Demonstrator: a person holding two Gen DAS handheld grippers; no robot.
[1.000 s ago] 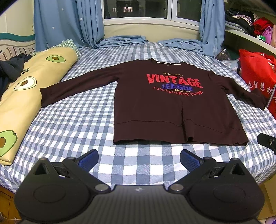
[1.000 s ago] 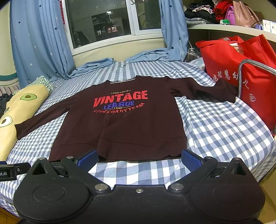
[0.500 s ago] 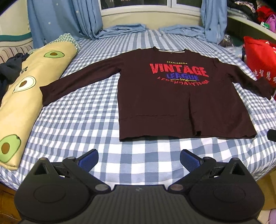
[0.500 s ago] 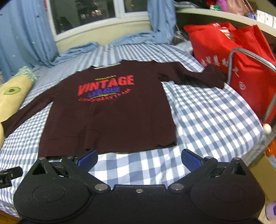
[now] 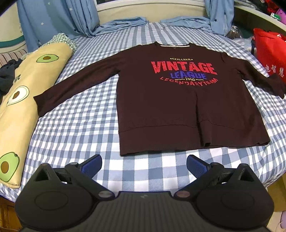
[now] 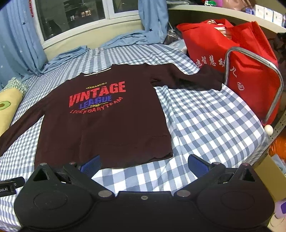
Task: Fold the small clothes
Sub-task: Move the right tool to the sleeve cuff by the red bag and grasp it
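A dark maroon sweatshirt (image 5: 160, 107) with a red and blue "VINTAGE LEAGUE" print lies flat and face up on the checked bed, both sleeves spread out. It also shows in the right wrist view (image 6: 107, 121). My left gripper (image 5: 143, 165) is open and empty, just in front of the hem near its left corner. My right gripper (image 6: 143, 165) is open and empty, in front of the hem near its right corner. The right sleeve cuff (image 6: 212, 80) lies against a red bag.
The blue checked bed sheet (image 5: 71, 135) covers the bed. An avocado-print pillow (image 5: 21, 100) lies along the left edge. Red bags (image 6: 241, 71) stand at the right edge. Blue curtains (image 5: 59, 17) and a window (image 6: 71, 16) are behind. The left gripper's body (image 6: 10, 185) shows at the right wrist view's lower left.
Both grippers have moved closer to the hem and tilted down over the bed. The right gripper has also shifted right. The sweatshirt has not moved.
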